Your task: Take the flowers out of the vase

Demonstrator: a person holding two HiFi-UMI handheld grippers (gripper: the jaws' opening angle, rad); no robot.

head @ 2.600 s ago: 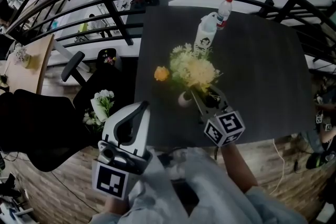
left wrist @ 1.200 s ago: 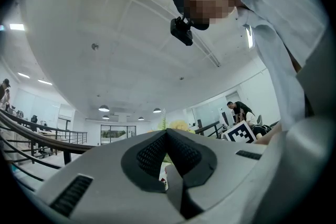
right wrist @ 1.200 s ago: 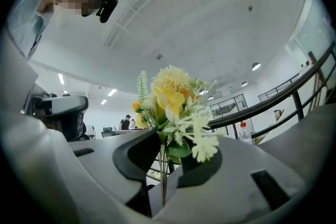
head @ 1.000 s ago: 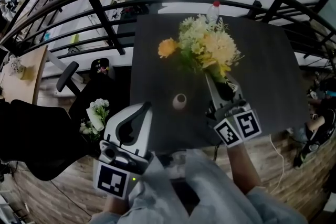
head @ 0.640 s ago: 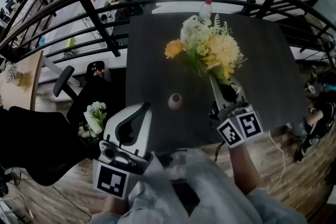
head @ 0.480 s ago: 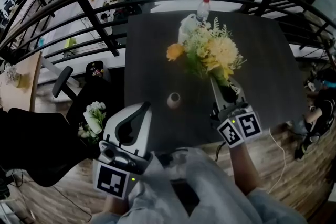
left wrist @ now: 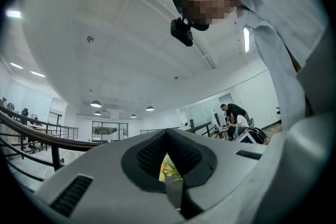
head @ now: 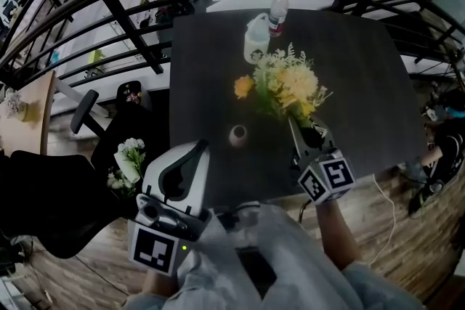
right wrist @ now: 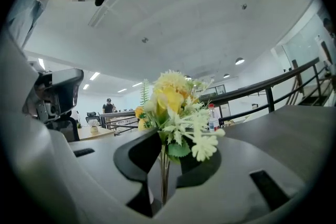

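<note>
Right gripper (head: 296,128) grips flowers (head: 289,83) — apart from vase (head: 237,134).

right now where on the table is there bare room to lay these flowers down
Widest bare stretch: the right side of the table, from the flowers to its right edge. A narrower strip runs left of the vase. The back middle is crowded by the jug and bottle.

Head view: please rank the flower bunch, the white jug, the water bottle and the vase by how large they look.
1. flower bunch, largest, though it is nearer the camera, which adds to its size
2. white jug
3. water bottle, only slightly smaller than the jug
4. vase, smallest
</note>
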